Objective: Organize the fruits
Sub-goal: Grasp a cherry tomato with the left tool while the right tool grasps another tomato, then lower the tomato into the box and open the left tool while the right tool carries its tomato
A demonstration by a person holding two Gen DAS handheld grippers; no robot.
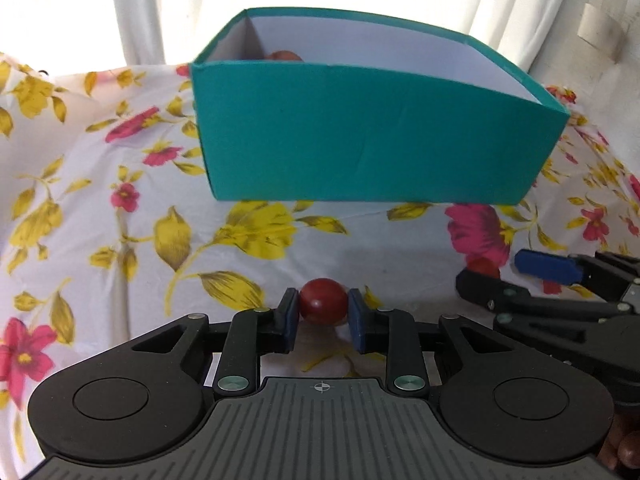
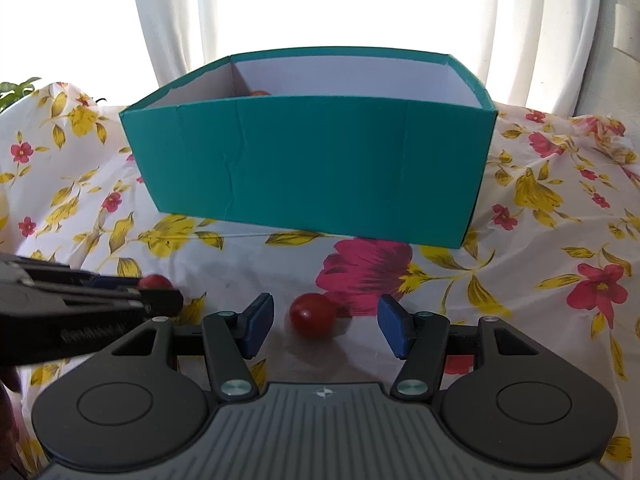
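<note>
A teal open box (image 1: 360, 136) stands on the floral cloth; it also shows in the right wrist view (image 2: 320, 168). A reddish fruit (image 1: 285, 56) peeks over its near wall inside. My left gripper (image 1: 323, 312) is shut on a small red round fruit (image 1: 323, 301) just above the cloth; the same fruit (image 2: 154, 281) shows at its tips in the right wrist view. My right gripper (image 2: 325, 322) is open around a second small red fruit (image 2: 312, 314) lying on the cloth, pads apart from it. The right gripper also shows at the right of the left wrist view (image 1: 500, 270).
White curtains (image 2: 320, 4) hang behind the box with bright light. The floral cloth (image 1: 100, 200) covers the whole surface and is wrinkled. A green plant leaf (image 2: 16, 88) shows at the far left edge.
</note>
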